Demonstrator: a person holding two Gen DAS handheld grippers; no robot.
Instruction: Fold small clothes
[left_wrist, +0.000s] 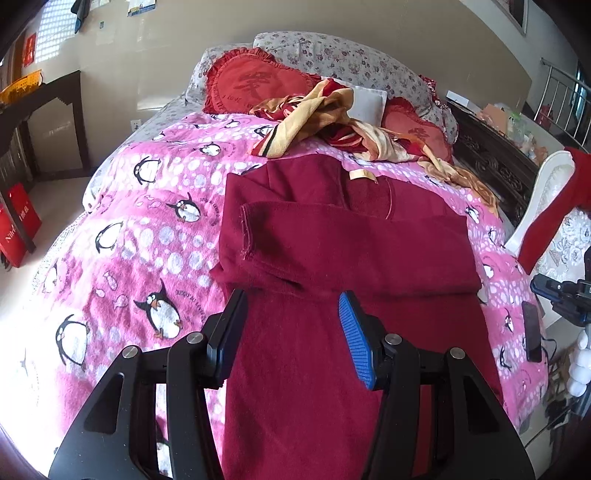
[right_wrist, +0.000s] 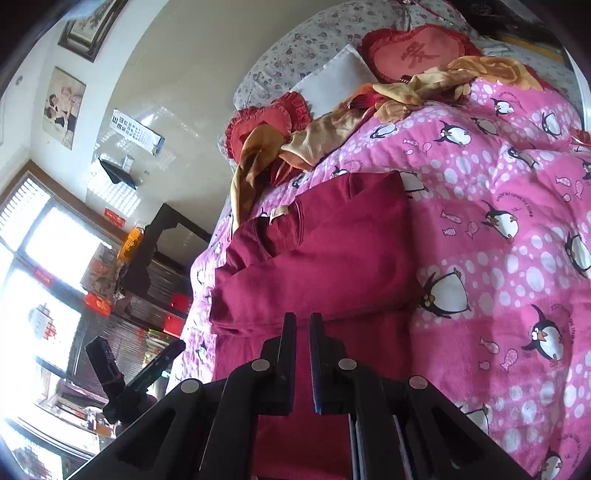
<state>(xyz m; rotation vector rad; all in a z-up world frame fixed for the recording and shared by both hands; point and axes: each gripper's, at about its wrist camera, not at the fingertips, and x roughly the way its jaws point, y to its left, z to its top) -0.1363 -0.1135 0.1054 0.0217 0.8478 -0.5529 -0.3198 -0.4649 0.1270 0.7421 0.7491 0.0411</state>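
With the pink penguin blanket (left_wrist: 140, 236) spread over the bed and carrying everything, best to treat its soft surface as the working plane and press each crease down before letting go. On it, near the middle, a dark red garment (left_wrist: 332, 251), lying flat with both sleeves already crossed over the chest. Long axis running from the near hem, under the cameras, away toward the pillows (left_wrist: 332, 55); collar and its tan neck label (left_wrist: 364, 174) pointing to the far end, beside a crumpled yellow-and-red cloth (left_wrist: 325, 110). Next step, by the look of it, a fold of the lower half up toward the collar: hem corners to be pinched evenly, lifted together, carried straight along the axis and laid square, sleeves kept undisturbed. Left hand-held gripper (left_wrist: 291, 332) hanging above the lower body, jaws about half apart, nothing between them. Right hand-held gripper (right_wrist: 303, 354) nearly closed, pads with only a slit between, apparently empty.
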